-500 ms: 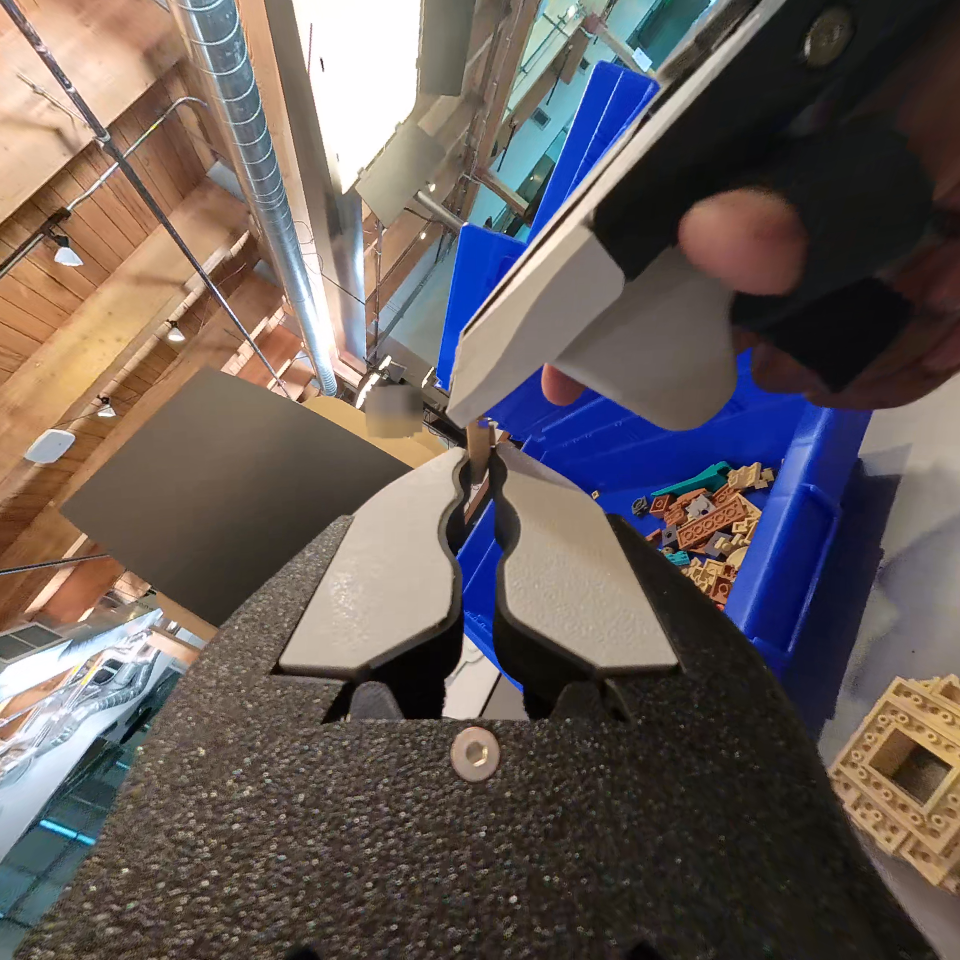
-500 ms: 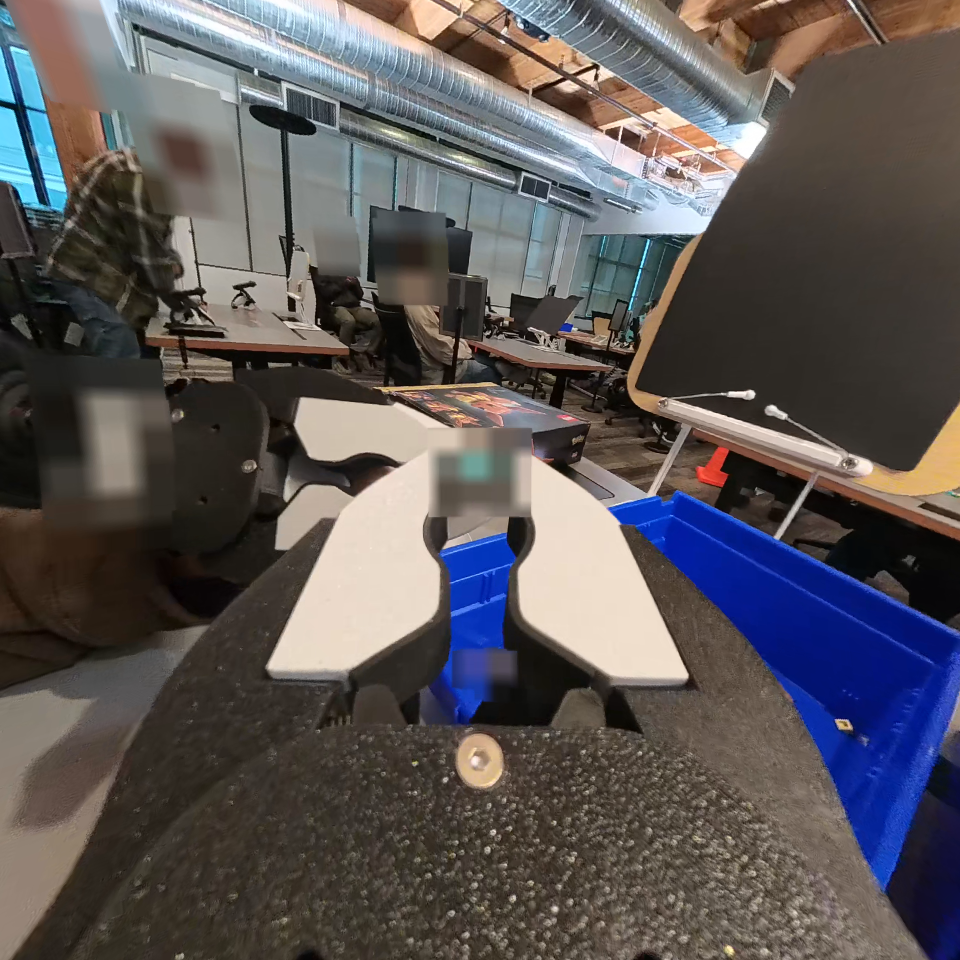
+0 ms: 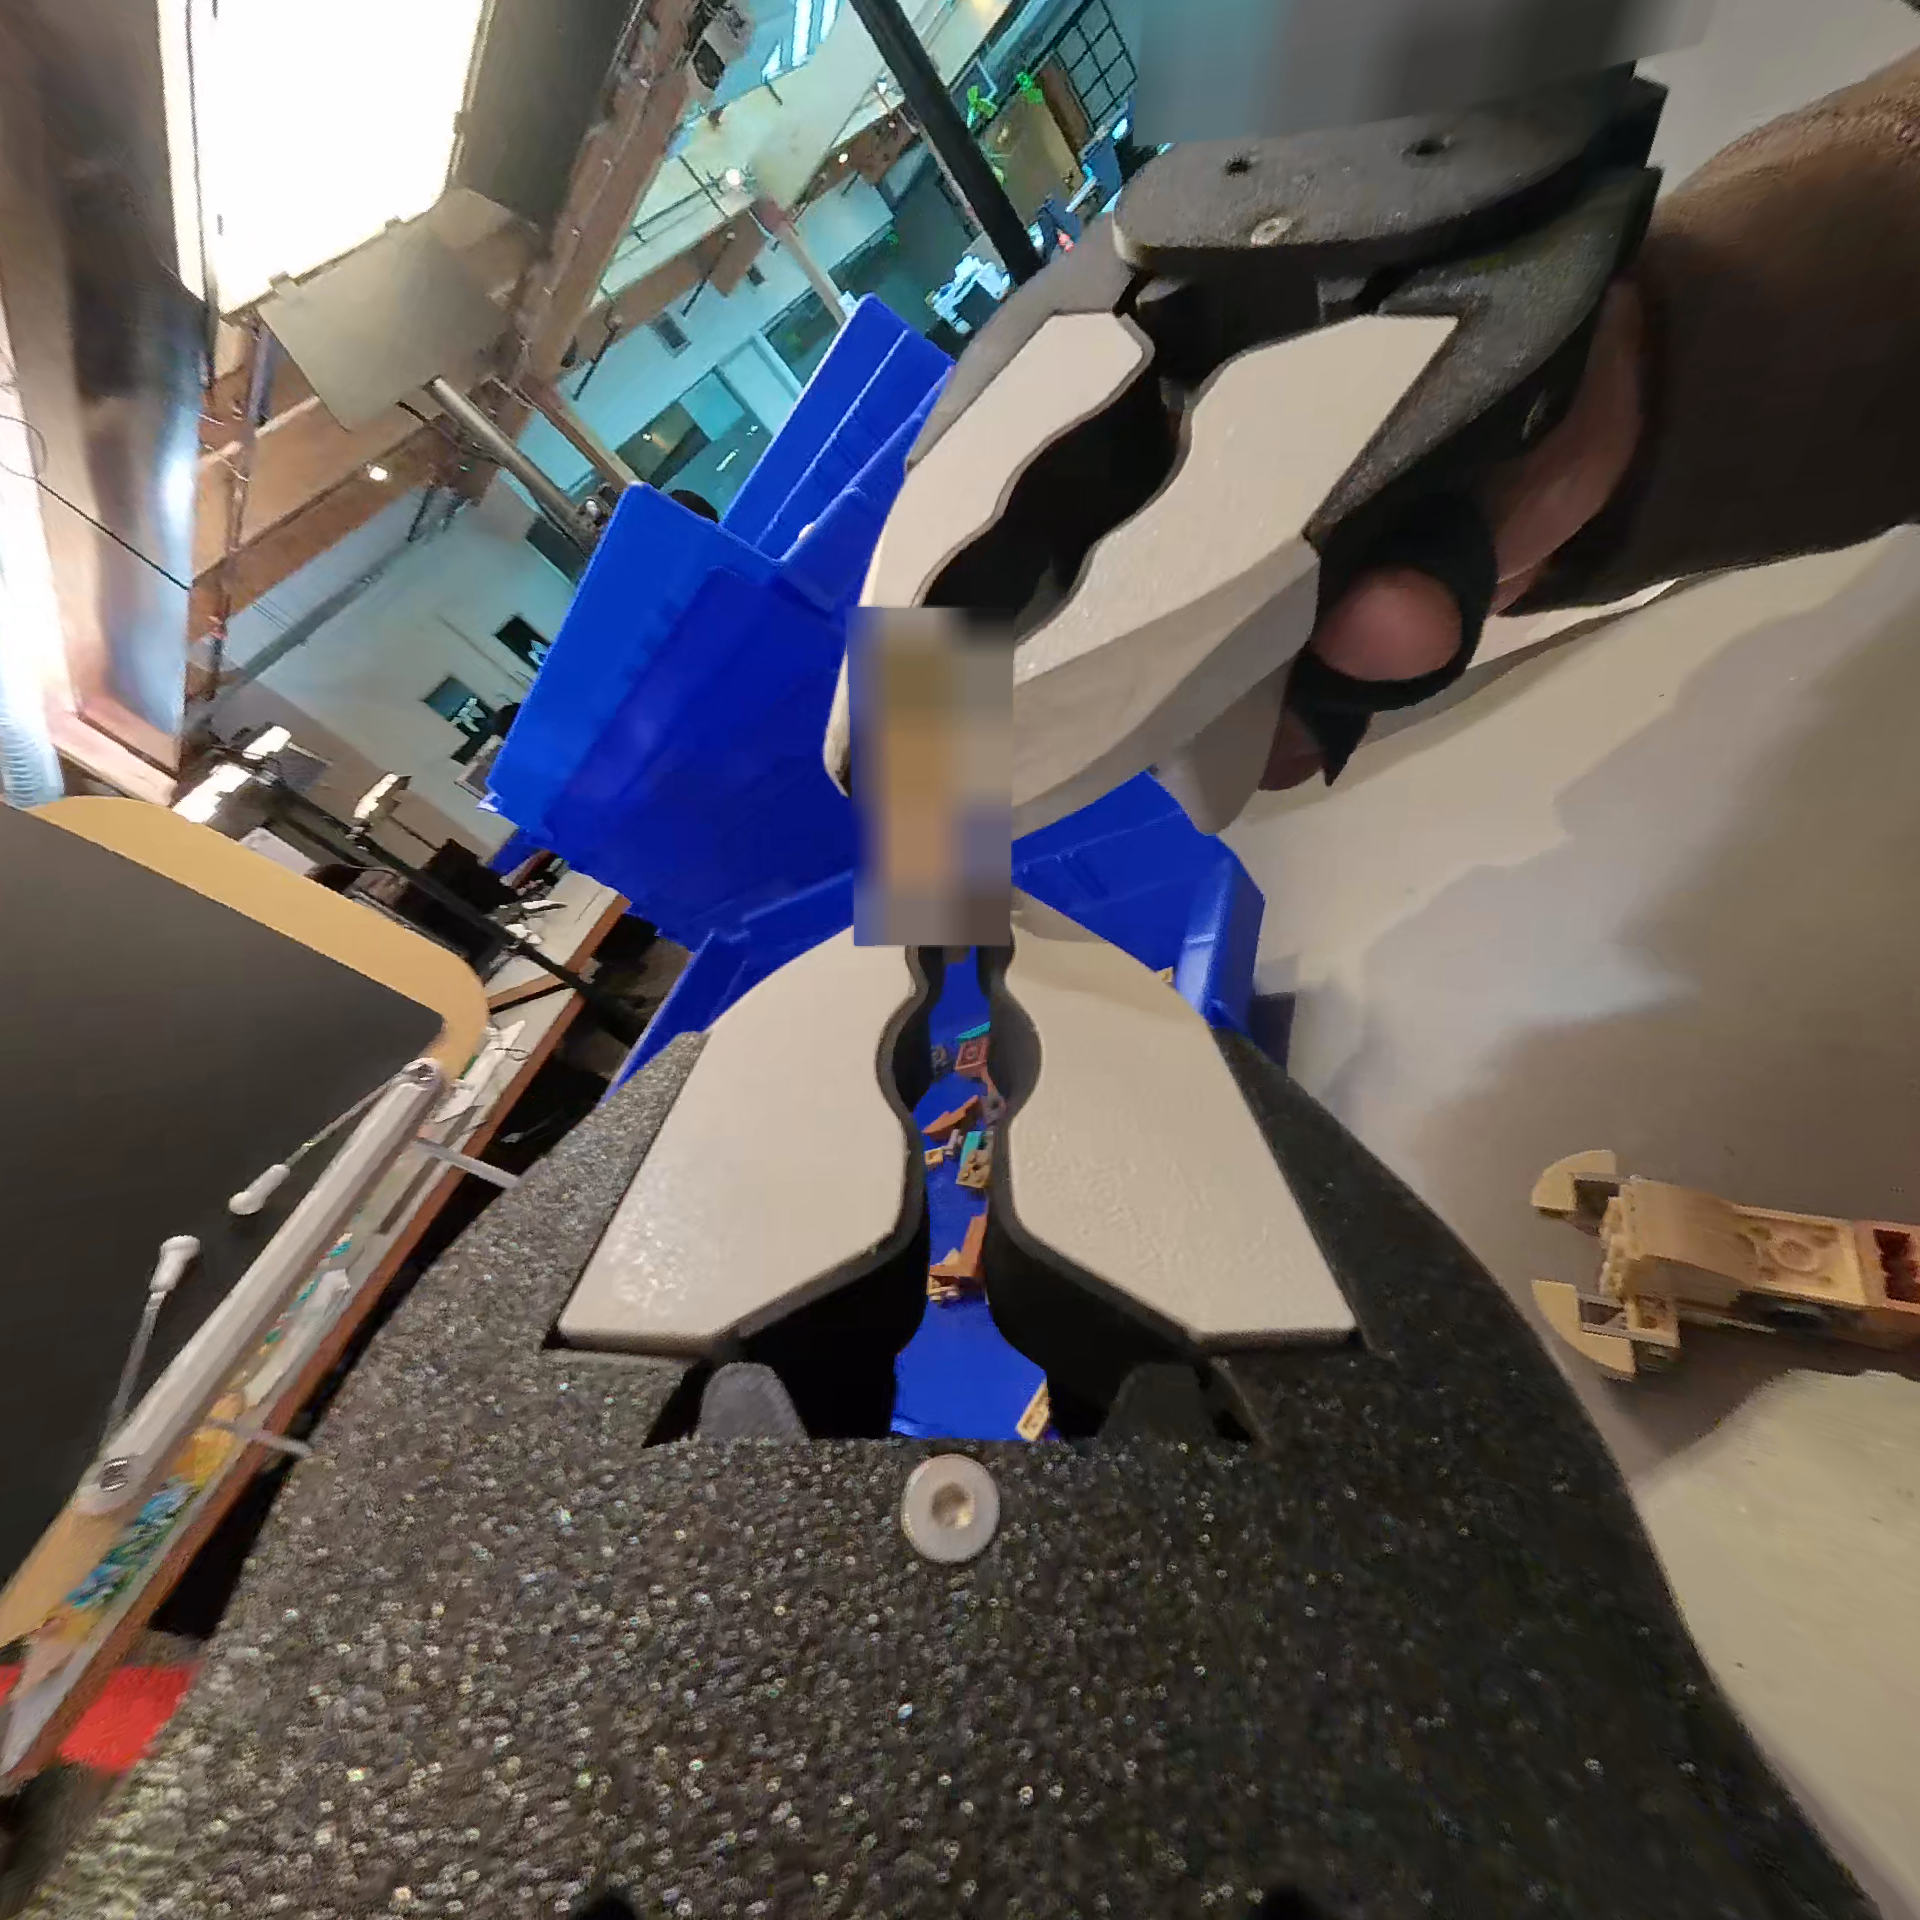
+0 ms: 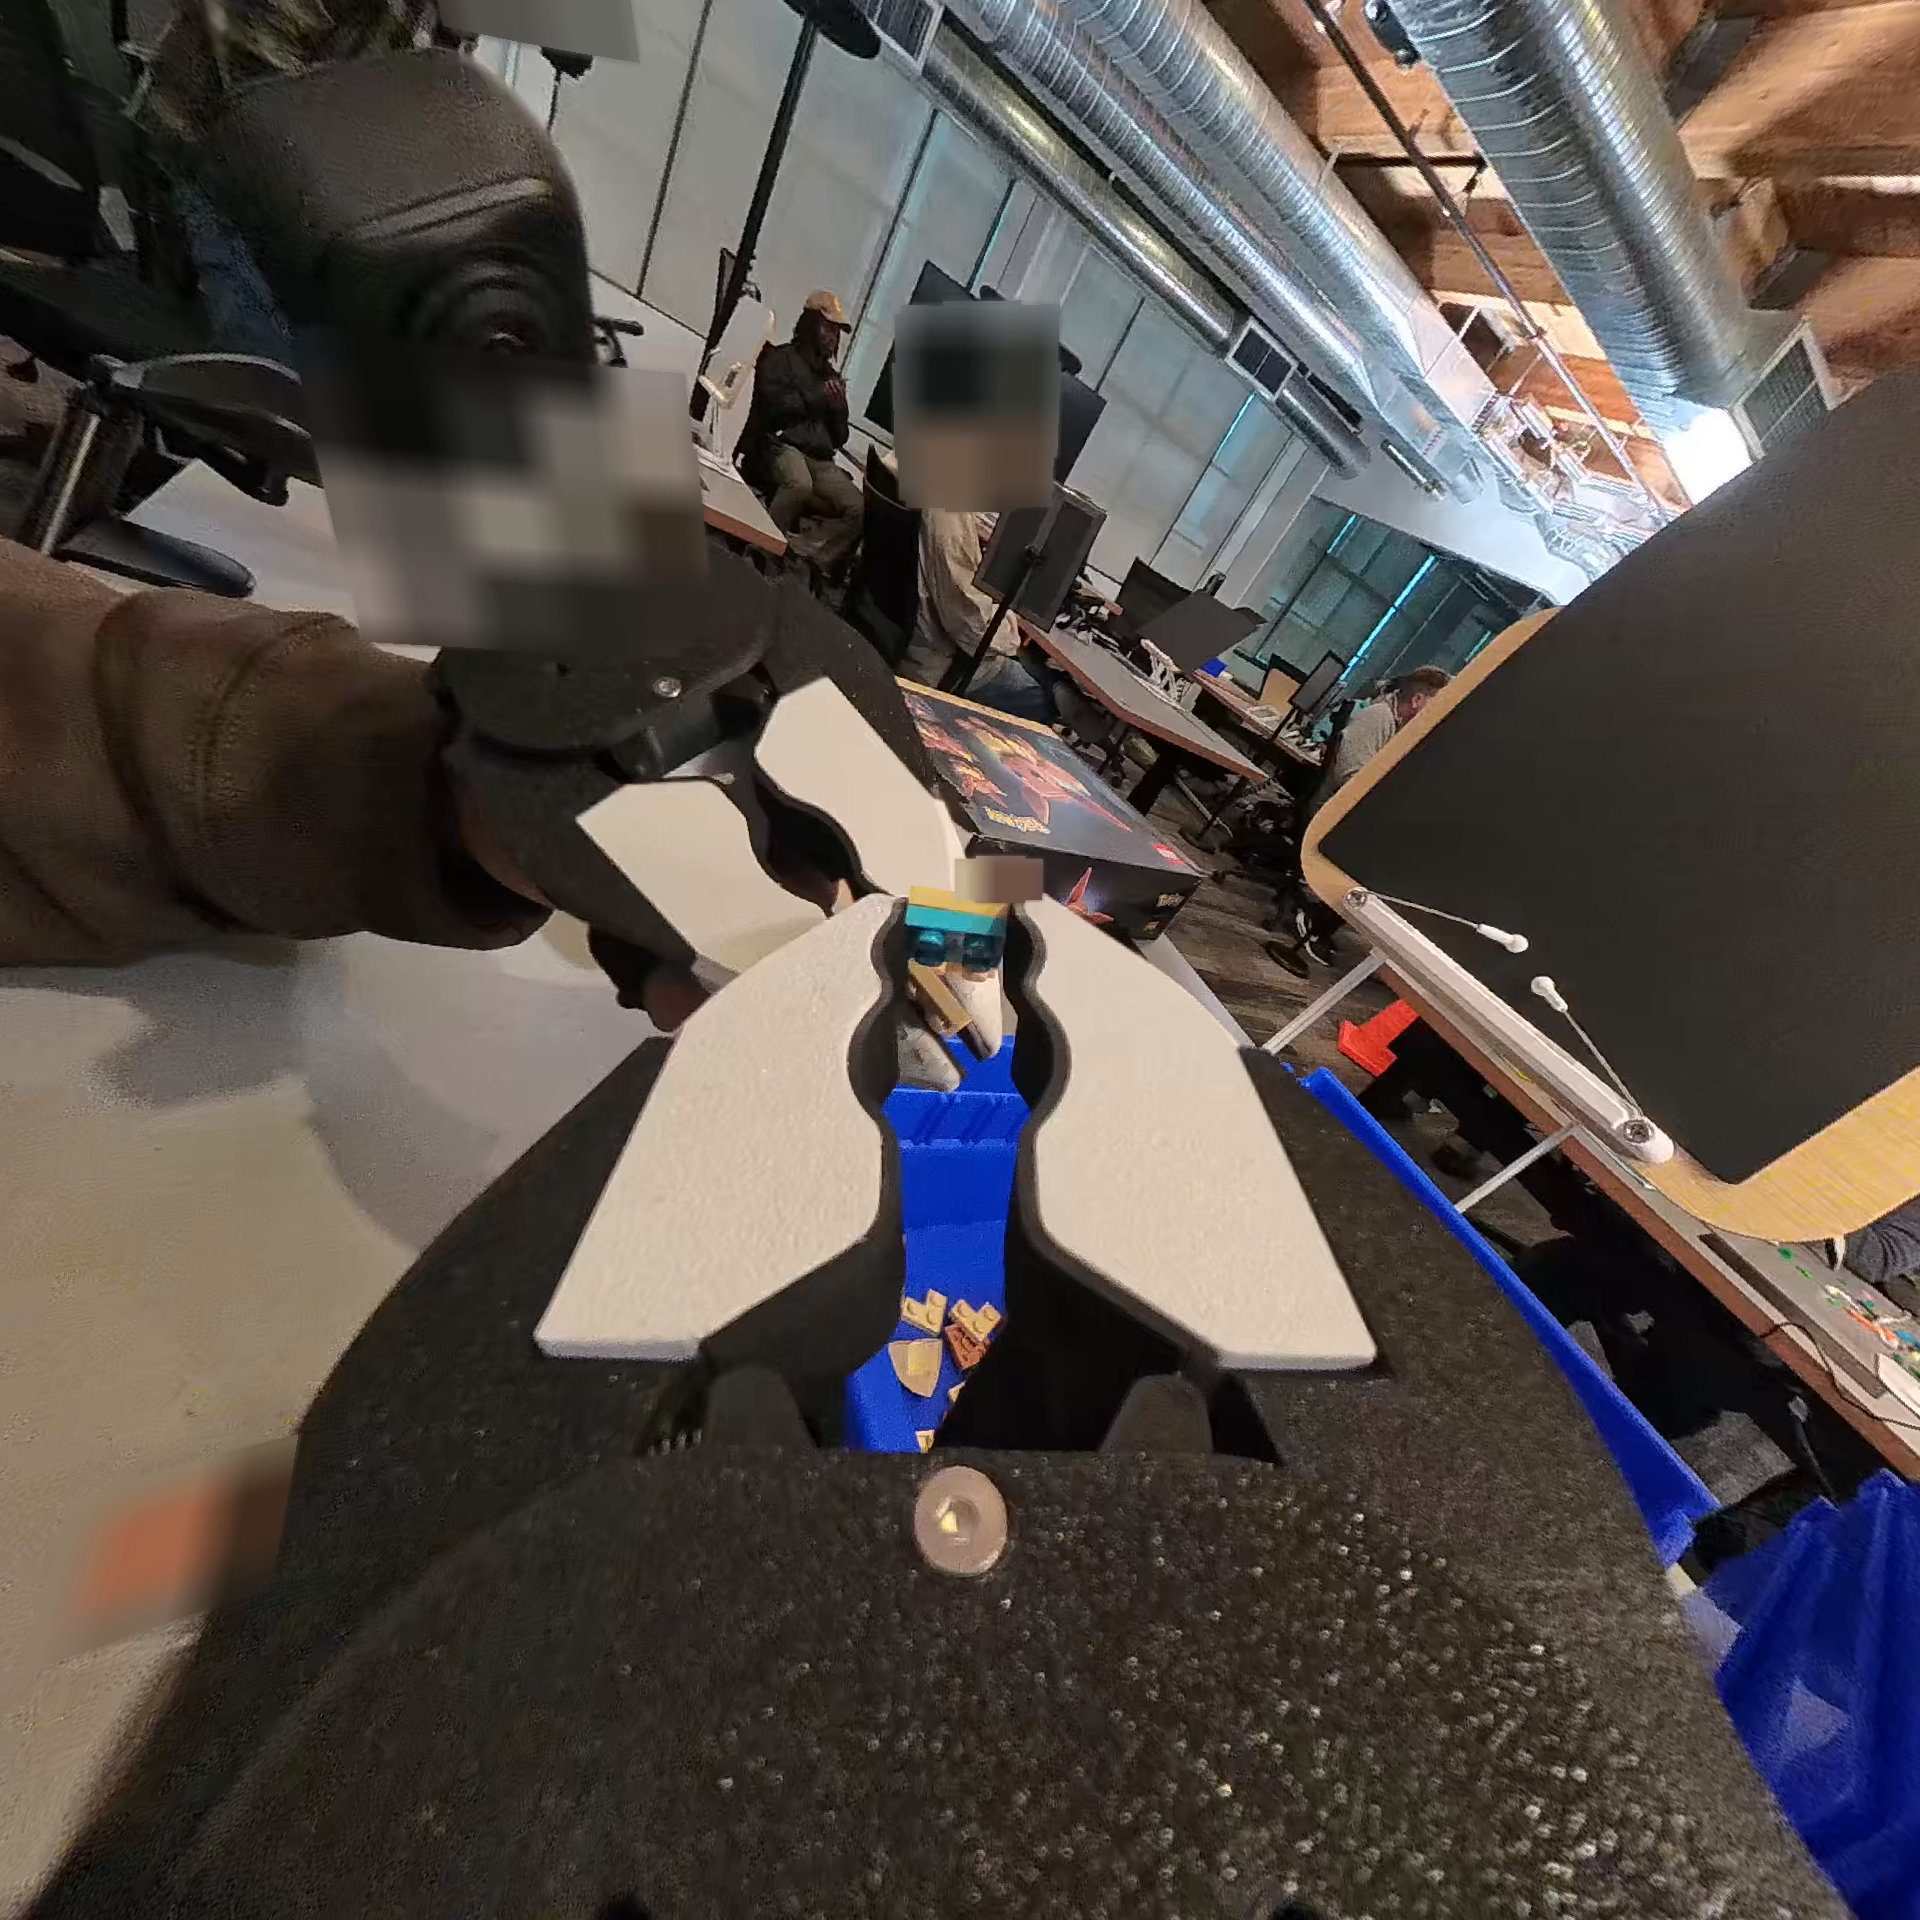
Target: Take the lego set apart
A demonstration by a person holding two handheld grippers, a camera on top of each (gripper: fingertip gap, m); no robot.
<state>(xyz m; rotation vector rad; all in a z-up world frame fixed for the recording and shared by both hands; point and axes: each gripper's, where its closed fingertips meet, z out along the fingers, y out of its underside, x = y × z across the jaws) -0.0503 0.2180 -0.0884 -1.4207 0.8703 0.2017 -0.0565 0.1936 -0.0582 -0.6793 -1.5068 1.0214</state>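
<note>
The right gripper [image 4: 954, 920] is hanging over the open blue plastic bin [image 4: 1455, 1226] with its grey fingers [image 4: 790, 1091] clamped on a small brick assembly [image 4: 956, 930]: a teal plate with a tan plate on top and a tan piece angling down beneath it, sitting right at the fingertips. The far end of the assembly is hidden behind a blurred patch.

The left gripper [image 3: 954, 961] is coming in from the left, its grey fingers [image 3: 769, 1143] lying nearly together with only a slim gap between them. Their tips are covered by a blurred patch, so I cannot tell whether they are pinching anything. In the right wrist view this gripper is reaching to just beside the brick assembly, held by a hand in a brown sleeve [image 4: 208, 748].

Loose tan, brown and teal bricks [image 3: 961, 1153] are lying on the floor of the blue bin below both grippers. On the pale grey bench [image 3: 1558, 935], to the right of the bin, a tan brick model with rounded ends [image 3: 1704, 1273] is resting well apart from the grippers. Beyond the bin, a dark printed box [image 4: 1039, 790] is sitting on the bench.
</note>
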